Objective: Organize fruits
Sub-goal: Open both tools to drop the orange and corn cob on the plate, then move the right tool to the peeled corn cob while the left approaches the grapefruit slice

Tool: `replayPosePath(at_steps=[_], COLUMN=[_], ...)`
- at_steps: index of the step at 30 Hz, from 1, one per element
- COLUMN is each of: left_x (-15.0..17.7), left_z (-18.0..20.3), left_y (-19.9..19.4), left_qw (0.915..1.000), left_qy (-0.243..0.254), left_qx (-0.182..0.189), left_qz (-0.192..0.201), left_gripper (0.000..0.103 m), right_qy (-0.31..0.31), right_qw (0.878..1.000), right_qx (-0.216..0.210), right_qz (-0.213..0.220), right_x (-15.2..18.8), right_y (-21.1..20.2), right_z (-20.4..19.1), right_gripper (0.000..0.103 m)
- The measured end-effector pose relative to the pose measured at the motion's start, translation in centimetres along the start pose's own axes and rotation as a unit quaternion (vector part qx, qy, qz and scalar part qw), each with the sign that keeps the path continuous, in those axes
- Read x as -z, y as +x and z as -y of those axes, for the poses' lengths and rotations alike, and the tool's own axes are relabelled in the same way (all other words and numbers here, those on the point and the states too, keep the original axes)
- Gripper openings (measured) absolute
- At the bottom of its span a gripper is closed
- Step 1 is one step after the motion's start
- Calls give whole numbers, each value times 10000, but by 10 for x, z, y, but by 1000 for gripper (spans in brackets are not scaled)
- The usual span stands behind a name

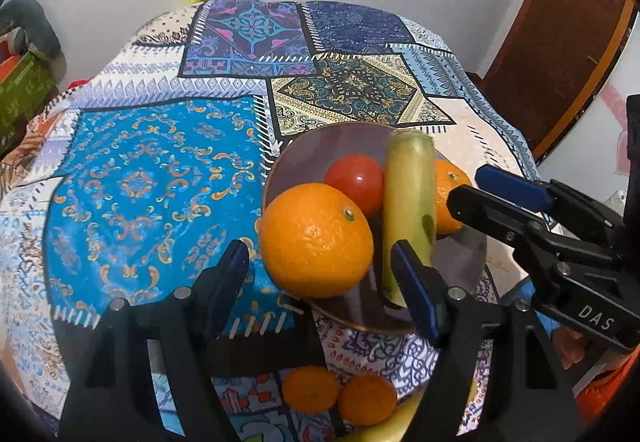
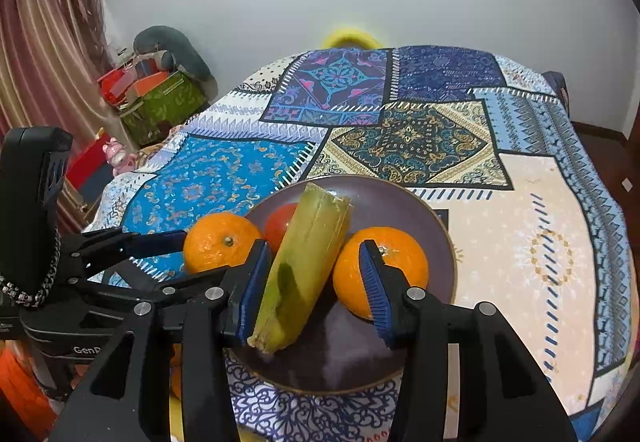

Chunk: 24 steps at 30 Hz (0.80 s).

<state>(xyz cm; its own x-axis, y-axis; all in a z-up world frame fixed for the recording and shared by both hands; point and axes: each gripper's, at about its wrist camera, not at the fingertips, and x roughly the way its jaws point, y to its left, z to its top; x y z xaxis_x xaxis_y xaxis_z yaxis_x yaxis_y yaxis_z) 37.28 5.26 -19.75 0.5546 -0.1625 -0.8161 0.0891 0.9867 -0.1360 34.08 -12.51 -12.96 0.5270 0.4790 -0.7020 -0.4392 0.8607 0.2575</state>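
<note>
Two grippers converge on one dark plate (image 2: pixel 436 238) resting on a patchwork tablecloth (image 2: pixel 532 242). On the plate lie a corn cob in its green husk (image 2: pixel 304 270), two oranges, and a red tomato (image 2: pixel 280 226) partly hidden behind the cob. The cob's long axis runs from its cut stalk end, nearest the right gripper (image 2: pixel 308 290), away and slightly rightward toward the plate's far rim. That gripper's jaws stand part open and straddle the cob's near half; the left pad lies against or just beside the husk, the right pad is clear of it and in front of the right orange (image 2: pixel 400 262), so no grip is evident. The left gripper (image 1: pixel 320 274) stands wide and empty, bracketing the left orange (image 1: pixel 316 238) without touching it. Judged from this layout, the right gripper is nearer the cob, the left nearer its orange. Two smaller oranges (image 1: pixel 340 394) sit below, off the plate.
</note>
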Motion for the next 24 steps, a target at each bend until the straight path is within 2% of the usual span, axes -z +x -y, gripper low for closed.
replayPosePath(at_steps=[4, 13, 17, 20, 24], left_x=[4, 22, 40, 57, 78], left_z=[3, -7, -10, -13, -19], left_y=[-23, -76, -94, -103, -107], left_qw=[9997, 9986, 9982, 9983, 9986], left_qy=[96, -54, -9, -22, -83], left_qx=[-124, -329, -453, -497, -501], left_qz=[177, 416, 387, 316, 135], left_gripper=[73, 73, 73, 73, 73], right_qy=[-156, -364, -650, -708, -836], right_qw=[9998, 9989, 9968, 9963, 9948], right_qx=[120, 283, 451, 484, 582], right_qz=[65, 99, 112, 93, -7], right_x=[1, 11, 22, 30, 46], right_y=[-15, -43, -59, -68, -75], right_z=[-7, -22, -35, -40, -45], right_gripper=[45, 45, 46, 53, 54])
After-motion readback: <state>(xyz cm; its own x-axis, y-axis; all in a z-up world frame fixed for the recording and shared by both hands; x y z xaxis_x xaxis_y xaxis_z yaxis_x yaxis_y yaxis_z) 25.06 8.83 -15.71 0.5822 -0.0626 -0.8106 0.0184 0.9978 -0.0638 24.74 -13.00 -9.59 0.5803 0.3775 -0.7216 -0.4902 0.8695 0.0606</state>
